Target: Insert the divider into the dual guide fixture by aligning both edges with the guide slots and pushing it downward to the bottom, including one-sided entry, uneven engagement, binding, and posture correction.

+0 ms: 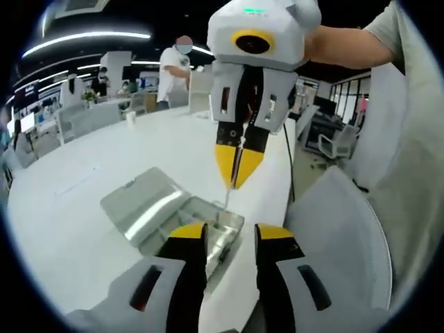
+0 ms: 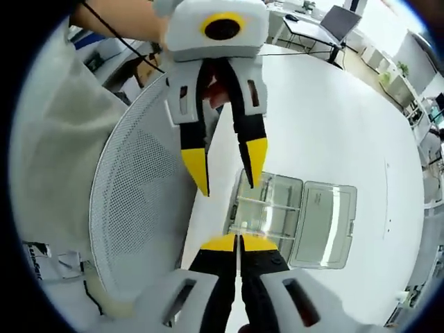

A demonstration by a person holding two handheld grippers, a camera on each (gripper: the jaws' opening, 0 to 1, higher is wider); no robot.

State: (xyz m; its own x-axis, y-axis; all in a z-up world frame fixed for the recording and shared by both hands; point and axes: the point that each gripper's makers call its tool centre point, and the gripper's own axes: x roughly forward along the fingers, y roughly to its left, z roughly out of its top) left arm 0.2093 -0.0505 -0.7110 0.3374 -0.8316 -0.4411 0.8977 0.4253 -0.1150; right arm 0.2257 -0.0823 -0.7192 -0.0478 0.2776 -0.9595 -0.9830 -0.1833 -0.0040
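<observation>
In the left gripper view we see the left hand-held gripper (image 1: 231, 236) with jaws apart, straddling the near edge of the clear dual guide fixture (image 1: 208, 225), whose lid lies open on the white surface (image 1: 104, 166). Just beyond, the right hand-held gripper (image 1: 237, 170) is clamped on the thin clear divider (image 1: 228, 193), whose lower end reaches the fixture. Farther off, a person stands behind the surface
</observation>
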